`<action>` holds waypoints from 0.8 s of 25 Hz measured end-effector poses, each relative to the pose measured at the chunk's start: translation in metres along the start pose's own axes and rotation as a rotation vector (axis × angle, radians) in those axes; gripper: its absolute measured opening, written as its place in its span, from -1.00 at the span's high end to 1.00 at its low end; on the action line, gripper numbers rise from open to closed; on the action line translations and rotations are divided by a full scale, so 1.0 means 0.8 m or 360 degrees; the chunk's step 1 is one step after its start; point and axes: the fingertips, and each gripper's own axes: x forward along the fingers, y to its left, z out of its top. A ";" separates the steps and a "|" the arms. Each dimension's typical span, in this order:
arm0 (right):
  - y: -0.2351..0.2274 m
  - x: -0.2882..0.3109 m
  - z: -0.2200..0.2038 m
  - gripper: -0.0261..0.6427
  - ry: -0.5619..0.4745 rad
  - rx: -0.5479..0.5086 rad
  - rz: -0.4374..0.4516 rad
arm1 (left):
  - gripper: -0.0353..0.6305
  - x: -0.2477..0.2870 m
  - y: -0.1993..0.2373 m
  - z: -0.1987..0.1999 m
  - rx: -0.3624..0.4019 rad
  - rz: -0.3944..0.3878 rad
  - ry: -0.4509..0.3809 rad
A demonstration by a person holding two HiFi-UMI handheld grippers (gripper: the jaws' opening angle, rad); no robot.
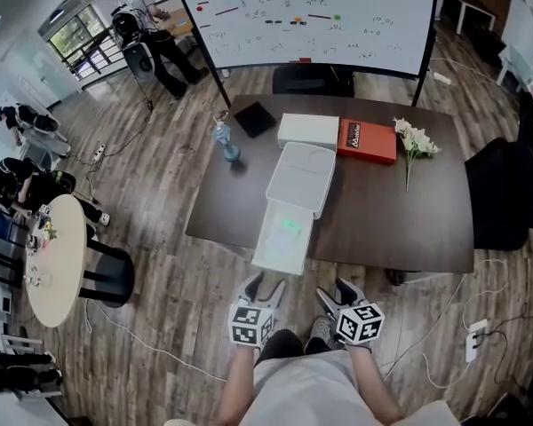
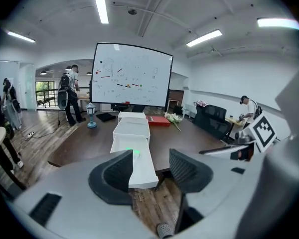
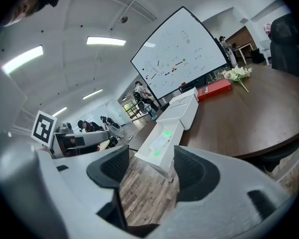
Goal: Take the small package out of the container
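- Nearest to us, short of the near end of the long white open plastic container [image 1: 282, 242], are both tools. The left gripper [image 1: 266, 284] sits almost in line with the container's near end, and the right gripper [image 1: 338, 293] sits off to its right.
- Both pairs of jaws stand apart. Each gripper view shows only floor and the container between the pads, so neither gripper holds anything.
- The container's near end overhangs the edge of the dark brown wooden table [image 1: 409, 220] towards us. Its long axis runs straight away from us, and its far end tucks under a white lidded box [image 1: 304, 177].
- The small flat white package with green markings [image 1: 290, 226] lies inside the container, past its middle and near the mouth of the lidded box. It seems to lie lengthwise along the container.
- So the package lies ahead of the fingers and above them. We judge the left gripper slightly nearer and better lined up, while the right would have to come in from the container's right side.
- In the left gripper view the left jaw covers part of the container, leaving only a green glint of the package. Glare blurs its edges in every view, so we cannot tell its thickness or whether it touches the container's walls.
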 end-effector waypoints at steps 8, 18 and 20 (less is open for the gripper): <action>-0.023 0.007 0.015 0.08 0.0023 -0.0014 -0.0011 | 0.23 0.036 0.007 0.004 -0.0040 0.0006 0.0025; -0.054 0.031 0.041 0.10 0.0044 -0.0006 -0.0039 | 0.23 0.088 0.027 0.015 -0.0062 0.0017 0.0058; -0.057 0.045 0.045 0.10 0.0056 -0.0007 -0.0034 | 0.23 0.102 0.037 0.014 -0.0055 0.0017 0.0080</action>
